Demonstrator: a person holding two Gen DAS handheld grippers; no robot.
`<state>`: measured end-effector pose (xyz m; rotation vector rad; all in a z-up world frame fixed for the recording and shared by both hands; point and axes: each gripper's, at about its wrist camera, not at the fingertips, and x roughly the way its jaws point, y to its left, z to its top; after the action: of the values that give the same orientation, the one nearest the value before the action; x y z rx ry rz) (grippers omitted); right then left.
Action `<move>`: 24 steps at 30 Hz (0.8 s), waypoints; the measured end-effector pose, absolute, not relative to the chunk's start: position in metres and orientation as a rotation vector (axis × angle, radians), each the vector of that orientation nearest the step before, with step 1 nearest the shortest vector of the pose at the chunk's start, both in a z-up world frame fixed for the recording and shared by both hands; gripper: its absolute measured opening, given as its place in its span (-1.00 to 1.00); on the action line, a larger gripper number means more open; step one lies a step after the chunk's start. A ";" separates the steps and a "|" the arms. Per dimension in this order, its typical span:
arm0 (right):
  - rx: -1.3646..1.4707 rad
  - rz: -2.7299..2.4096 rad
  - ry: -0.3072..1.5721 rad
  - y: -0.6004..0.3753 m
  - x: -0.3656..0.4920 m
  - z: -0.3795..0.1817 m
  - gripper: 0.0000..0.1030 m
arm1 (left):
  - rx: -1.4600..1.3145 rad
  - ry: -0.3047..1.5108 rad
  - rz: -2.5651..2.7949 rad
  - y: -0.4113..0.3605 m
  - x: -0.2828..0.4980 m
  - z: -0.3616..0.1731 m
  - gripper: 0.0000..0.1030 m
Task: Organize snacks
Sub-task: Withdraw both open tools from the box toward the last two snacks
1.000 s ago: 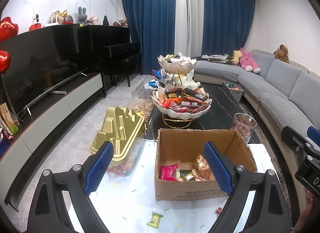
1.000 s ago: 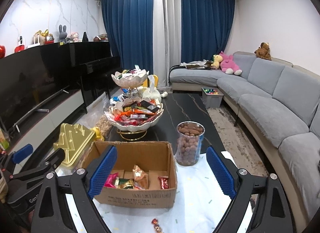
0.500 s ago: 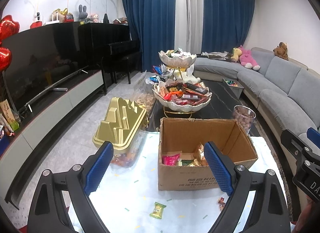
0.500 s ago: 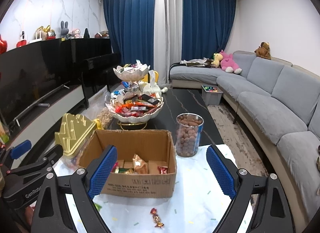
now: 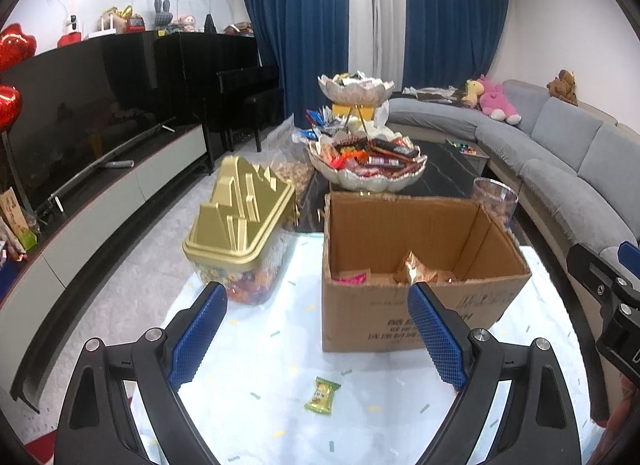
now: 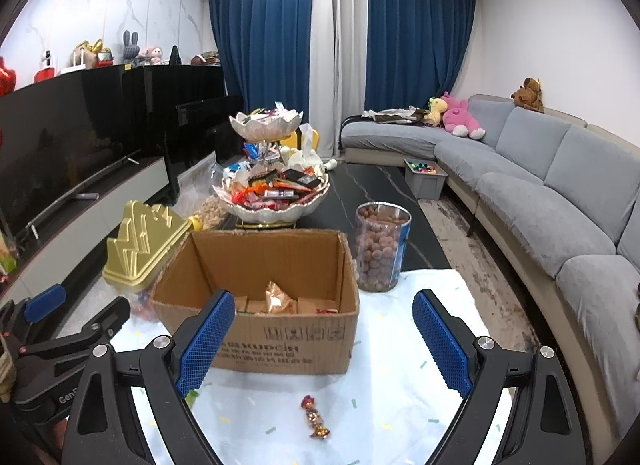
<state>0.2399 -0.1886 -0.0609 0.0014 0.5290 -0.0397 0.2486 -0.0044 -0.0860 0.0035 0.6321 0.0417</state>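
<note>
An open cardboard box [image 5: 404, 305] [image 6: 280, 345] holding several wrapped snacks stands on the white cloth. A green-wrapped candy [image 5: 322, 395] lies on the cloth in front of it, below my left gripper [image 5: 316, 331], which is open and empty. A red-gold twisted candy [image 6: 315, 422] lies below my right gripper [image 6: 324, 335], also open and empty. A two-tier snack stand [image 5: 366, 165] [image 6: 272, 193] full of bars stands behind the box.
A gold-lidded tub of candy [image 5: 240, 233] stands left of the box. A clear jar of round brown snacks [image 6: 378, 251] stands at its right. The grey sofa [image 6: 560, 201] runs along the right, the TV cabinet [image 5: 100, 193] along the left.
Both grippers have pulled back and dropped lower; the box looms larger and the green and red-gold candies on the cloth have come into fuller view. Both stay open.
</note>
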 end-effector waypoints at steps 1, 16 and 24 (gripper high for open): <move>0.000 -0.041 0.532 -0.188 0.239 -0.064 0.78 | 0.006 0.636 0.040 -0.004 0.248 -0.091 0.79; -0.002 -0.038 0.596 -0.184 0.229 -0.124 0.78 | 0.022 0.677 0.025 0.000 0.234 -0.151 0.79; -0.010 -0.039 0.620 -0.185 0.229 -0.149 0.78 | 0.039 0.668 -0.004 -0.002 0.231 -0.174 0.79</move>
<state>0.2288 -0.1848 -0.1487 -0.0097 0.6198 -0.0393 0.2306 -0.0016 -0.1742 0.0388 0.6679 -0.0043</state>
